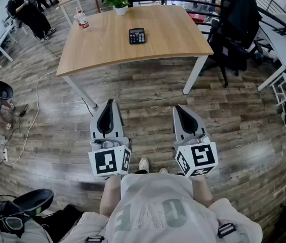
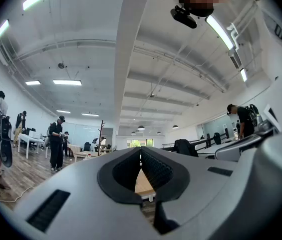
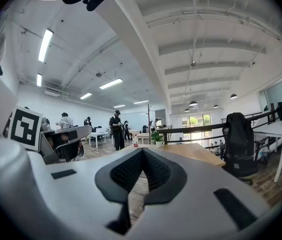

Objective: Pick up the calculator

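A black calculator point(image 1: 136, 36) lies flat near the middle of a light wooden table point(image 1: 173, 39), far ahead of both grippers. My left gripper point(image 1: 110, 103) and right gripper point(image 1: 179, 108) hang side by side over the wood floor, close to the person's body and short of the table's near edge. Both point toward the table, jaws together and empty. In the right gripper view the tabletop point(image 3: 200, 153) shows beyond the shut right gripper point(image 3: 141, 150), but the calculator is not visible there. The left gripper point(image 2: 141, 149) shows only a sliver of table between its pads.
A potted plant point(image 1: 117, 1) and a small bottle point(image 1: 82, 20) stand at the table's far side. A black office chair point(image 1: 236, 34) with a jacket sits to the table's right. People point(image 1: 29, 11) stand at far left. A cable point(image 1: 31, 115) and bags point(image 1: 11, 211) lie on the floor at left.
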